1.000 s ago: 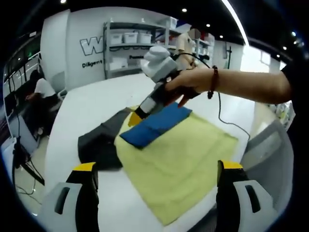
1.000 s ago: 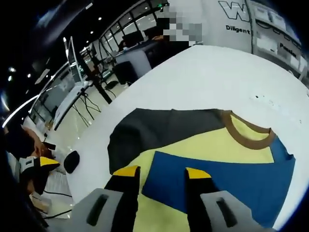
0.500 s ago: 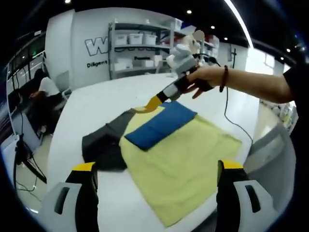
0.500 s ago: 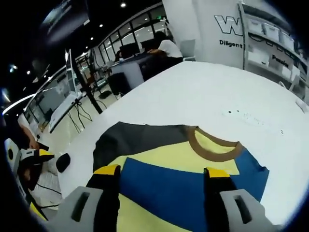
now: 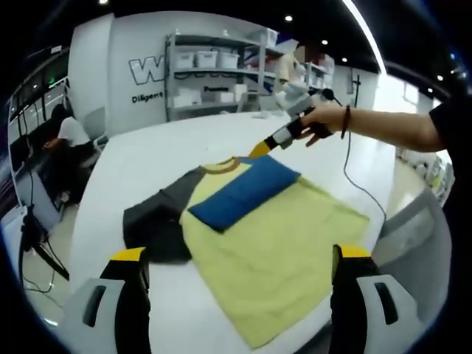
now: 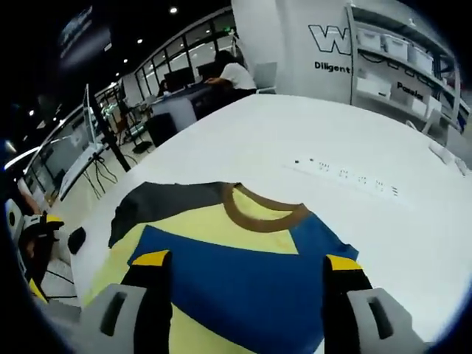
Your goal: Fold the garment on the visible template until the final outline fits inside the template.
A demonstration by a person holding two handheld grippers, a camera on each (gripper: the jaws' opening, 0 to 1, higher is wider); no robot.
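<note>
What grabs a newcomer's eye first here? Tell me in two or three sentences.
The yellow T-shirt spread on the white table, with one blue sleeve folded across its chest and a dark grey sleeve lying out to the side. In the left gripper view, a hand holds the right gripper above the brown collar, and both grippers' jaws stand open.

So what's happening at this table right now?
A person is folding a yellow T-shirt on a white table, with a two-jaw gripper in each hand. One blue sleeve is already folded in across the chest; the dark grey sleeve lies spread out. The right gripper hovers open above the brown collar, holding nothing. The left gripper is open too, held over the near edge of the table.
</note>
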